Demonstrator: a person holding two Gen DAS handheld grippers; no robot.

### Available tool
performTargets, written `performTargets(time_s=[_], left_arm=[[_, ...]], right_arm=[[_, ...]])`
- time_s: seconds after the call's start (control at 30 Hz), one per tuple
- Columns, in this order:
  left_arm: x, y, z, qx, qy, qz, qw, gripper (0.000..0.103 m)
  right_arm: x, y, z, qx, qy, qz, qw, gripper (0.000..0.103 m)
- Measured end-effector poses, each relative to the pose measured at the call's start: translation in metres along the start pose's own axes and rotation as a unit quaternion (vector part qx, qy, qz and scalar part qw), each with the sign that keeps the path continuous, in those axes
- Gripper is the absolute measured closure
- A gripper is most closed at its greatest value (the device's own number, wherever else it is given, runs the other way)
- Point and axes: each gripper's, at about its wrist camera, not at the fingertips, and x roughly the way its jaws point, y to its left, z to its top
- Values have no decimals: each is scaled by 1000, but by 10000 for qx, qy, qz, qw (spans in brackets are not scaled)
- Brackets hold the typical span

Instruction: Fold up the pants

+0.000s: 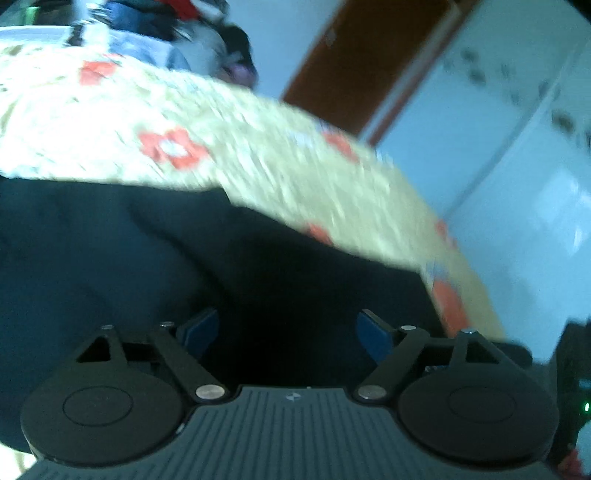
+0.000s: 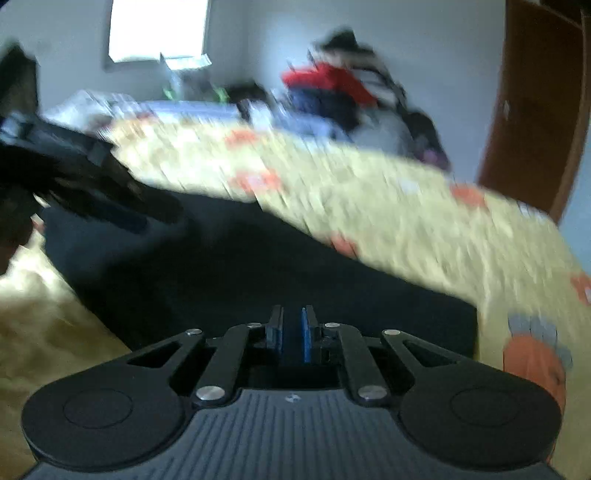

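Dark navy pants (image 1: 147, 258) lie spread on a bed with a yellow floral bedspread (image 1: 258, 155). My left gripper (image 1: 286, 332) is open, its blue pads (image 1: 199, 328) wide apart just over the dark cloth. My right gripper (image 2: 292, 332) has its jaws nearly together with a narrow gap; dark pants cloth (image 2: 240, 266) lies right before it, and I cannot tell whether cloth is pinched. The left gripper (image 2: 147, 214) also shows in the right wrist view, at the left, reaching over the pants. Both views are blurred.
A pile of clothes (image 2: 332, 92) sits at the bed's far side. A brown door (image 2: 535, 110) stands at the right, a window (image 2: 159, 29) at the back. A white wardrobe (image 1: 498, 129) shows in the left wrist view.
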Motion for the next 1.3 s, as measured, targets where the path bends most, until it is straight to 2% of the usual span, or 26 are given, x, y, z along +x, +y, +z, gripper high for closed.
performTargets(time_s=[0.07,0.1,0.2,0.3,0.37,0.5,0.57,0.7,0.8,0.87,0.93,0.97,1.03,1.07,1.1,1.17,1.3], left_arm=[[15,-2,-14,247,330,24,9991,20],[14,-6,-22,516,122,112,9985,18],[11,-17,-34,1124,-2,423,9928,18],[1,-24,-33,1203,-426,423,9909,18],[2,-27,-29,1150,-580,481,9905,15],[26,-29,-21,1241,-572,879,9867,11],[32,-26,-26,1300,-468,925,9861,11],[29,-35,-30,1643,-551,1070,9790,11],[21,-39,-25,1715,-880,1056,9756,10],[24,-41,-15,1781,-945,1107,9732,6],[31,-38,-6,1707,-927,1257,9729,6],[35,-35,-1,1602,-883,1319,9742,6],[46,-25,4,1391,-643,1365,9787,6],[52,-20,6,1291,-492,1395,9805,6],[55,-15,5,1212,-409,1430,9814,6],[55,-10,-1,1212,-512,1406,9813,4],[49,-12,-5,1299,-599,1417,9795,6]], right_arm=[[-3,2,-9,-20,-55,-7,10000,94],[-6,1,-10,44,-45,36,10000,93],[-12,-13,-6,378,-252,15,9990,92],[-5,-41,6,711,-427,-185,9964,92],[8,-56,13,995,-430,-100,9941,92],[36,-84,12,1413,-163,-124,9898,93],[38,-89,7,1500,-262,-151,9882,93],[34,-94,0,1595,-370,-351,9859,93],[35,-96,-2,1658,-509,-394,9841,92],[28,-91,2,1580,-639,-644,9833,92],[21,-81,11,1324,-768,-630,9862,92],[19,-76,13,1199,-796,-472,9885,89],[25,-67,16,966,-660,-194,9929,69],[32,-62,15,827,-517,-112,9952,46],[39,-59,12,707,-372,-103,9967,32],[44,-57,8,628,-274,-183,9975,31],[41,-69,5,916,-363,-472,9940,31]])
